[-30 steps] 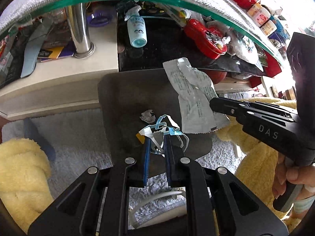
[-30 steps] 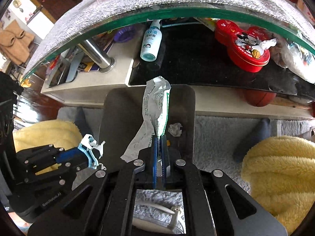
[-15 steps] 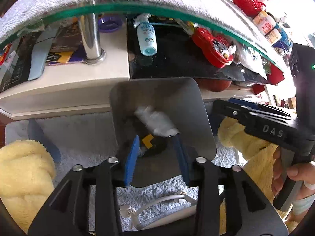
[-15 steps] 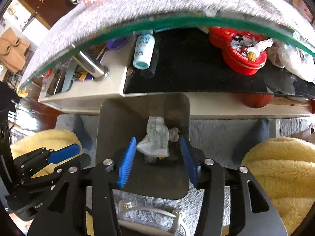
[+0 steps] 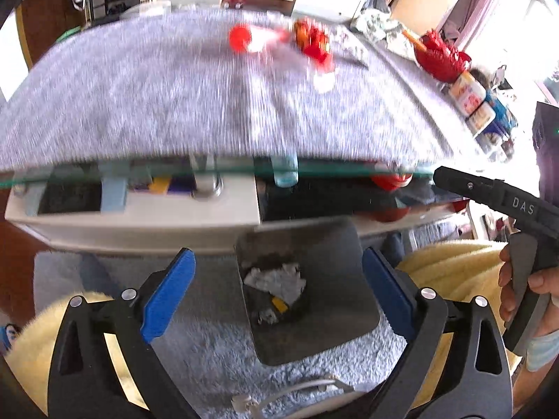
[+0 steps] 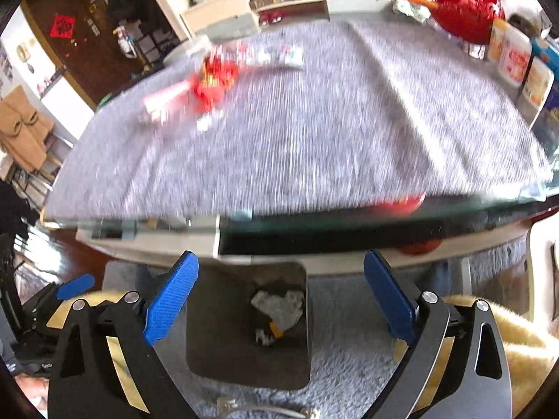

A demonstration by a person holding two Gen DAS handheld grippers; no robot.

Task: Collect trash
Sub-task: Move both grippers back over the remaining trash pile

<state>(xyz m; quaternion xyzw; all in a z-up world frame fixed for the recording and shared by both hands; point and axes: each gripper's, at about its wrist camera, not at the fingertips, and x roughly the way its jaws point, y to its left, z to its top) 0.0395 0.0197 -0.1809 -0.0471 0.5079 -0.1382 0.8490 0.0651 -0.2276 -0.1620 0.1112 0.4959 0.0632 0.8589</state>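
A dark grey bin stands on the pale rug below both grippers. Crumpled white wrappers and a yellow scrap lie inside it. My left gripper hangs above the bin, its jaws opening wide with nothing between the blue pads. My right gripper hangs beside it, its jaws also opening and empty. Red wrappers lie blurred on the far part of the grey tablecloth.
The glass table edge juts out above the bin, with a cluttered shelf under it. Red containers and jars stand at the table's right. Yellow fluffy cushions flank the bin. A white cable lies on the rug.
Both grippers opened and dropped their wrappers into the bin. Both then rose and tilted up, so the tabletop has come into view.
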